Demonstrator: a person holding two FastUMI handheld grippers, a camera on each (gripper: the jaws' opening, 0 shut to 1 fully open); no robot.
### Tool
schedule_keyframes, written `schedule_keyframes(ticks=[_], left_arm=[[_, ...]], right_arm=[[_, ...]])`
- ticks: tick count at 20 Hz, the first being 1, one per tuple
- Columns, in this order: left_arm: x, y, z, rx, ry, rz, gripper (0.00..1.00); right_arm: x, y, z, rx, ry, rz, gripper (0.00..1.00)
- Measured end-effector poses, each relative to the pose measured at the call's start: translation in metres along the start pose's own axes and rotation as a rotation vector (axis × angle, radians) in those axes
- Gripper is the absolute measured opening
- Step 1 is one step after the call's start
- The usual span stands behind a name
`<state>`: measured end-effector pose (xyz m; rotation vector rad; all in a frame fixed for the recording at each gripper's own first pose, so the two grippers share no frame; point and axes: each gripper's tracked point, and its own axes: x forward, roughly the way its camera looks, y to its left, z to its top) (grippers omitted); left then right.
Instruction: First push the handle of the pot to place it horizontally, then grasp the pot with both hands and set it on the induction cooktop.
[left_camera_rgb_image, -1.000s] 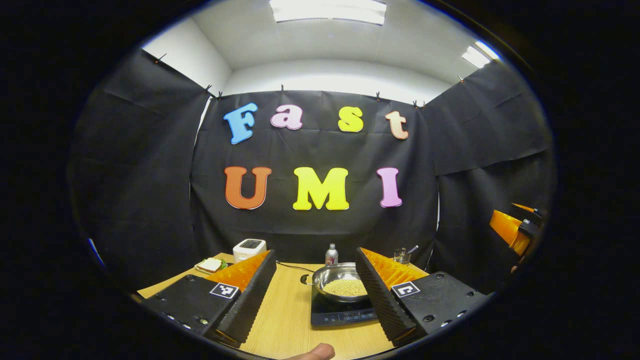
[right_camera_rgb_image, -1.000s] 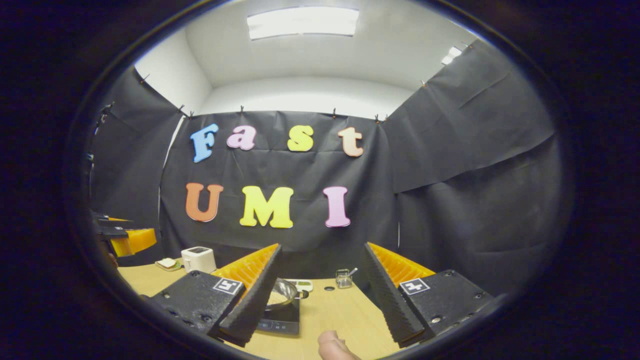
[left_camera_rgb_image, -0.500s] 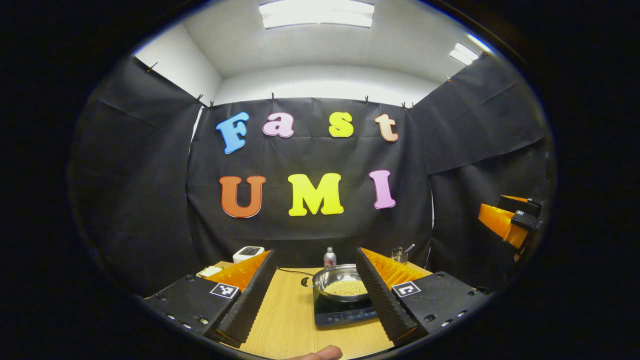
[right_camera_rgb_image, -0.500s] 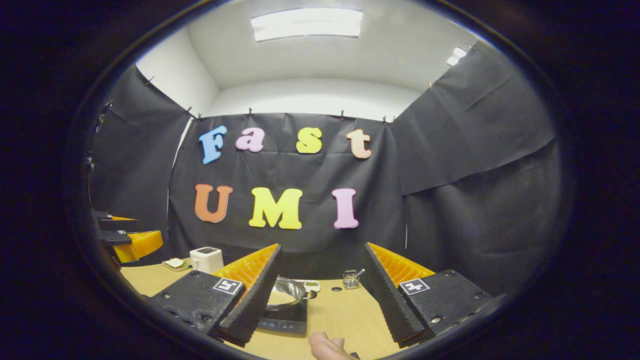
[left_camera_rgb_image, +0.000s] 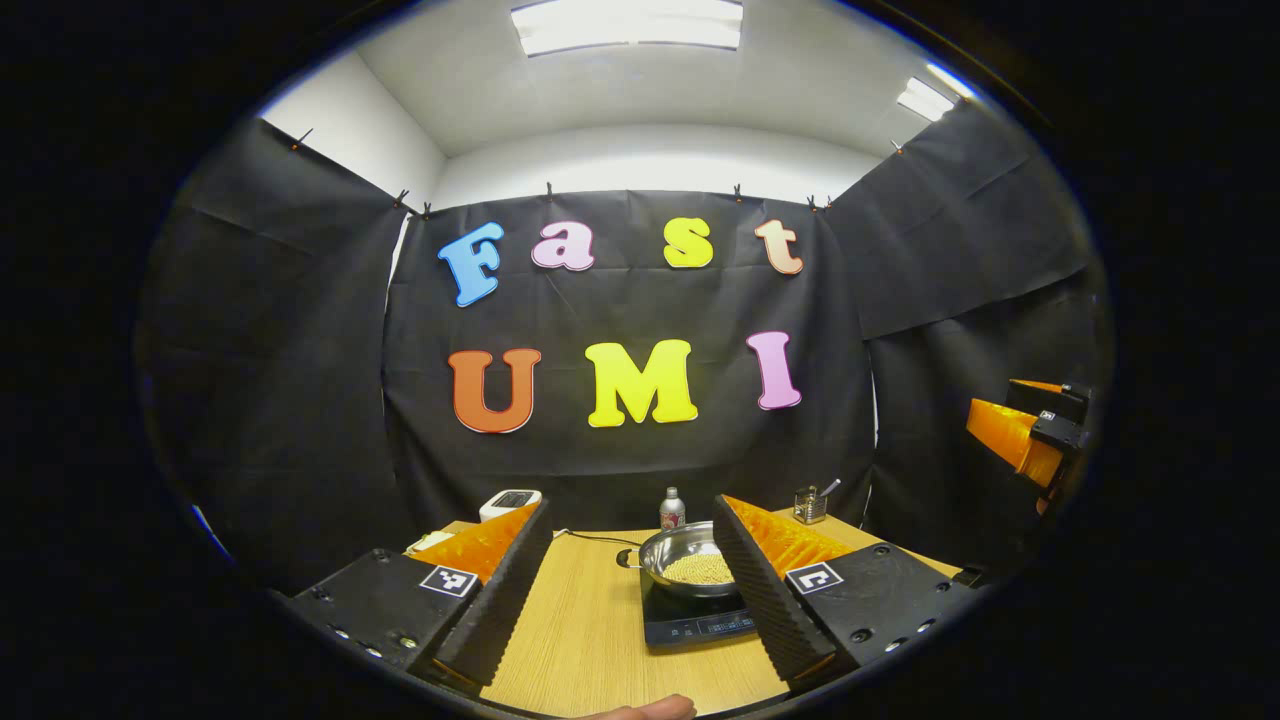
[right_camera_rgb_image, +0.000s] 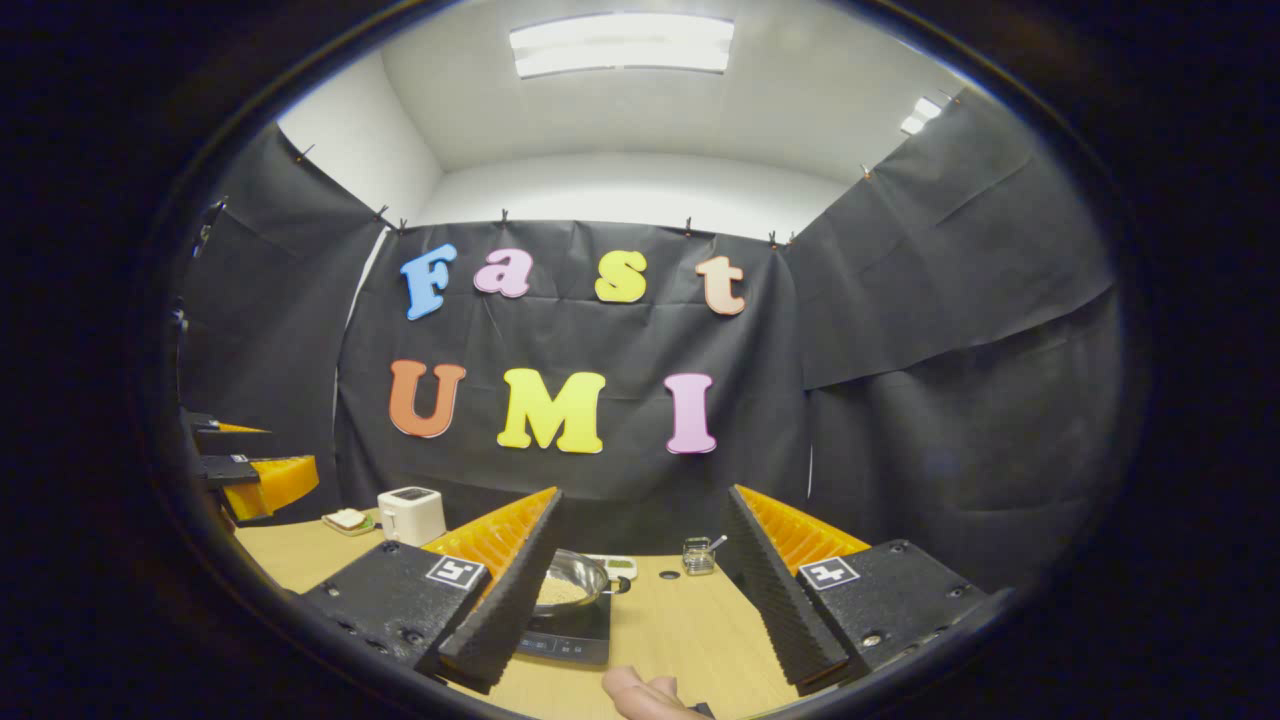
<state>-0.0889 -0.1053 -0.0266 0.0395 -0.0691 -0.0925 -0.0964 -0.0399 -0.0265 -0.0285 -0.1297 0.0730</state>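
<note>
A shiny steel pot (left_camera_rgb_image: 683, 562) holding small yellowish grains sits on the black induction cooktop (left_camera_rgb_image: 690, 622) on the wooden table; its small side handle (left_camera_rgb_image: 628, 558) points left. My left gripper (left_camera_rgb_image: 625, 590) is open, held back from the pot, whose right part is hidden by the right finger. In the right gripper view the pot (right_camera_rgb_image: 571, 582) on the cooktop (right_camera_rgb_image: 562, 638) peeks out beside the left finger of my open right gripper (right_camera_rgb_image: 635, 590). Each gripper appears far off at the other view's edge: right gripper (left_camera_rgb_image: 1030, 432), left gripper (right_camera_rgb_image: 255, 475).
Along the back of the table (left_camera_rgb_image: 590, 640) stand a white toaster (right_camera_rgb_image: 411, 514), a plate with a sandwich (right_camera_rgb_image: 347, 520), a small bottle (left_camera_rgb_image: 672, 508) and a glass holder with a utensil (left_camera_rgb_image: 812, 503). A fingertip (right_camera_rgb_image: 645, 695) shows at the bottom edge.
Both grippers have drawn back a little and shifted; the pot and cooktop look slightly smaller and farther. The pot has stayed on the cooktop throughout. Both grippers remain open.
</note>
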Motion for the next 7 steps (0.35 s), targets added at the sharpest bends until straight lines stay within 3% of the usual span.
schedule_keyframes(ticks=[7], left_arm=[[0.0012,0.001,-0.0053,0.014,0.012,0.004,0.89]], right_arm=[[0.0001,-0.0034,-0.0067,0.006,0.017,0.001,0.99]])
